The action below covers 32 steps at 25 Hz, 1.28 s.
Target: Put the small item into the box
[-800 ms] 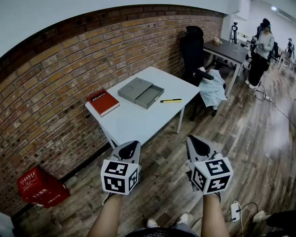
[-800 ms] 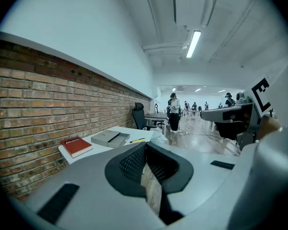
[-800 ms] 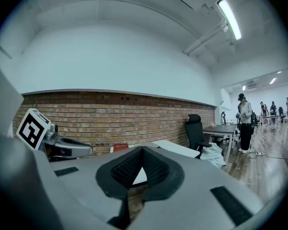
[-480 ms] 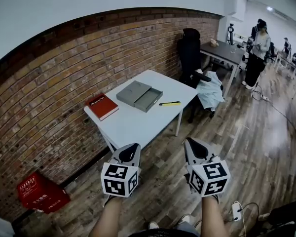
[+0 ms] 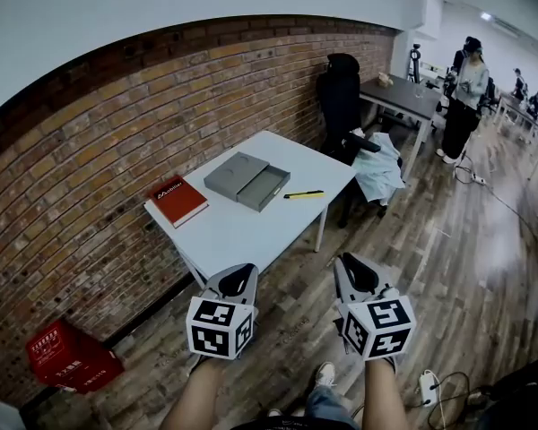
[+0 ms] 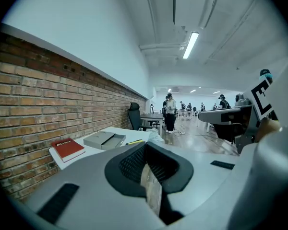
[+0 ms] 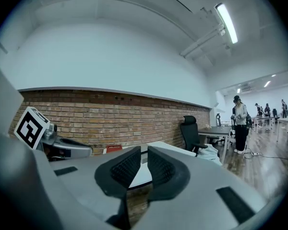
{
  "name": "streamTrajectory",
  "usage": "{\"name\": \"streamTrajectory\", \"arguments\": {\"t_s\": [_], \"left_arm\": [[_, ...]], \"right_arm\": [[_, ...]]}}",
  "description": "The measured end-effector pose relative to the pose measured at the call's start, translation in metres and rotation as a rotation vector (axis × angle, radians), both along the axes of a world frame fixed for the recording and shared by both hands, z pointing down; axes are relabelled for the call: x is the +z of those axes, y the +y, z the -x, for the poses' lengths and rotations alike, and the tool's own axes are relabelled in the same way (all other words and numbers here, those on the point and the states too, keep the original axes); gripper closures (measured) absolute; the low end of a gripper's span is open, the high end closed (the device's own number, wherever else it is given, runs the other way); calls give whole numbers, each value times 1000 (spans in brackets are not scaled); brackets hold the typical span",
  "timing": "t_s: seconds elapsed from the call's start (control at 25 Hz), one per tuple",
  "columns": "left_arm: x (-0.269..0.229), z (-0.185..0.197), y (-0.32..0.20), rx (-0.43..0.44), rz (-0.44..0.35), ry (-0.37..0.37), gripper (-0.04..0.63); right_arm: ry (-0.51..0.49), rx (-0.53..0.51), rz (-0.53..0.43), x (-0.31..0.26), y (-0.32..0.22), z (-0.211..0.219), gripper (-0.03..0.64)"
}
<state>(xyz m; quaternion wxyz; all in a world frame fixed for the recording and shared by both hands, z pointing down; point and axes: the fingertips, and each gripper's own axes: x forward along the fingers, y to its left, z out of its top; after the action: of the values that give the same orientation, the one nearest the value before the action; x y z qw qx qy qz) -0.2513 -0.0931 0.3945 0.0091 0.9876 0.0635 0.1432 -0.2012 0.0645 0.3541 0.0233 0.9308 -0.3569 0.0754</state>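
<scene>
While both grippers hang over the wooden floor, well short of the white table, nothing is held in either. The left gripper has its jaws pressed almost together, with only a thin sliver of floor showing between the ribbed pads. The right gripper is likewise closed, with a narrow slit between its pads and nothing in it.

The small item, a yellow pen, lies on the table near its right edge, apart from the grippers. Just beside it, towards the middle of the table, sits the grey box, open, its shallow tray on the side facing the pen. A red book lies at the left corner, close to the brick wall.

Past the far corner of the table stands a black office chair, with a pale cloth draped below it. A red crate sits on the floor against the wall. A person stands by a dark desk further off.
</scene>
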Motion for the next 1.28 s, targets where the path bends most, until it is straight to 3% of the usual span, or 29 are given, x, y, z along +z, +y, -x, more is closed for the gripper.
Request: {"name": "streamTrajectory", "arguments": {"t_s": [0.08,0.16,0.8,1.28], "left_arm": [[2,-12,0,-4,-1,-5,569],[5,-27,0,-11,0,-8,569],[0,-188,26,-114,0,-17,569],[13,-252,37,-210,-24,-50,569]], "right_arm": [[-5,-3,-5,2,0,-13,586],[-10,-14,-8,5,-1,-28,533],[-61,-109,-6,17,20,-193,499],[-76,-229,25,32,24,-275,439]]}}
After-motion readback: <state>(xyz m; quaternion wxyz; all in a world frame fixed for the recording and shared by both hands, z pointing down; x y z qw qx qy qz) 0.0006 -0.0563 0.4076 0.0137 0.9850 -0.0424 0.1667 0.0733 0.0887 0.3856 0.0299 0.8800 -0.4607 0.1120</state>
